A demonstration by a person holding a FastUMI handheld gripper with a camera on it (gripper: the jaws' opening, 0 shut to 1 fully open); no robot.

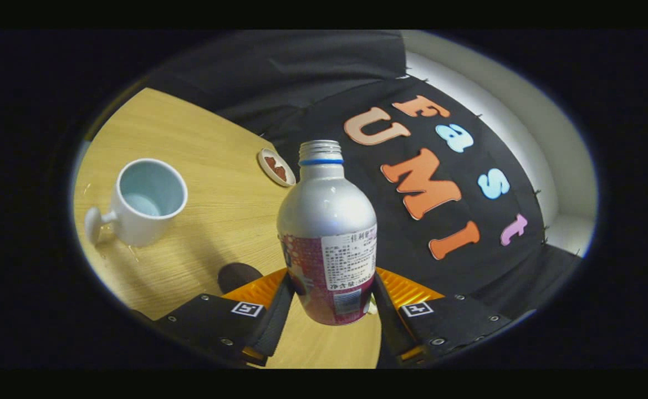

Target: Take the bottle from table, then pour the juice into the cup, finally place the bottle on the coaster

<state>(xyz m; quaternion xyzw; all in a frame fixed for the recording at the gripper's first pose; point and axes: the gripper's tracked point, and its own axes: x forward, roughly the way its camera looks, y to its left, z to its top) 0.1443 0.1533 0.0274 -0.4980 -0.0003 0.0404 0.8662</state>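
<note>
**A:** What have you got in the claw [332, 302] right now?

**B:** The bottle [328, 233]. Both of my fingers [273, 310] press on its lower body, one on each side, so I'm pinching it firmly. Its cap is off, the threaded neck is open, and it stands along my fingers, base lifted clear of the bench [202, 166]

**A:** So which step are you on?

**B:** I'd judge the pick-up is done. The whole view is tilted, so I'm either carrying toward the pour or near it. The cup [145, 200] sits well off to my left and ahead, handle pointing away from me to the left, with what looks like a little pale liquid in its bottom

**A:** And next?

**B:** If the pour is yet to come, I need to bring the bottle's mouth over the cup's rim and tip slowly, keeping the squeeze steady so the smooth metal body doesn't slip

**A:** And where does the bottle go afterwards?

**B:** On the coaster [276, 167], the small round disc beyond my left finger, just past the bottle's shoulder. I'd set it down upright there before letting go
</note>
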